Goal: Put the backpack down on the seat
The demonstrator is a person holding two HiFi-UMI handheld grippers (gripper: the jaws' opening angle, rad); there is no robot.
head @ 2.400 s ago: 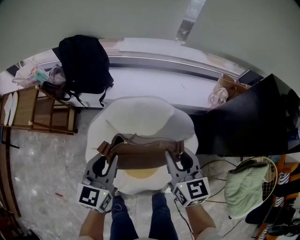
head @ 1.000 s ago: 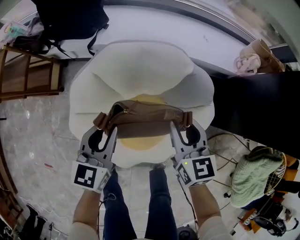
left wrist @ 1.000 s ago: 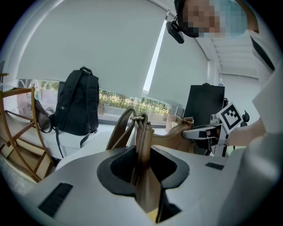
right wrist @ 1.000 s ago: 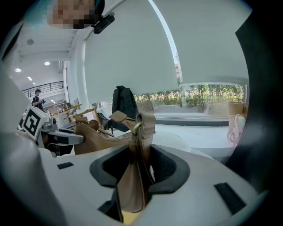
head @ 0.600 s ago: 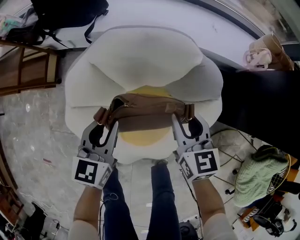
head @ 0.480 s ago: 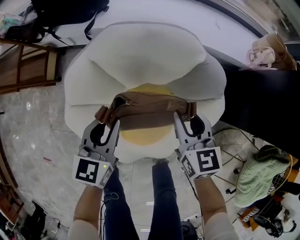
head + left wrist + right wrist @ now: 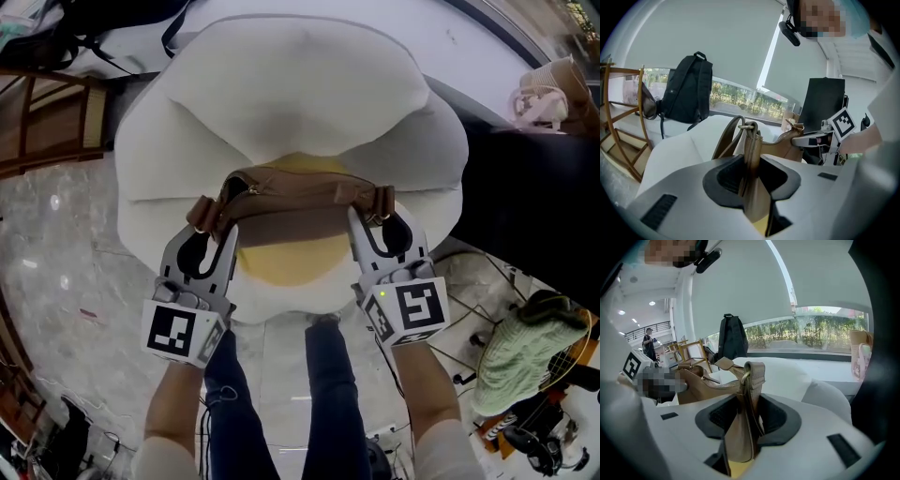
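Observation:
A brown leather bag [image 7: 291, 202] hangs stretched between my two grippers, just above the yellow centre [image 7: 286, 261] of a white, egg-shaped cushion seat [image 7: 281, 94]. My left gripper [image 7: 208, 220] is shut on the bag's left strap end [image 7: 751, 140]. My right gripper [image 7: 377, 211] is shut on the right strap end [image 7: 752, 376]. In both gripper views the leather tab with its metal ring stands up between the jaws. The bag's zip runs along its top. Its underside is hidden, so contact with the seat cannot be told.
A black backpack [image 7: 686, 91] leans on the window ledge behind the seat. A wooden rack [image 7: 47, 112] stands at the left. At the right are a dark panel [image 7: 544, 187], a beige bag [image 7: 553, 84] and a green cloth [image 7: 525, 347]. Person's legs [image 7: 272, 394] stand before the seat.
Both grippers have sunk together with the brown bag toward the seat's yellow centre. The seat fills more of the head view. The grip on both strap ends is unchanged.

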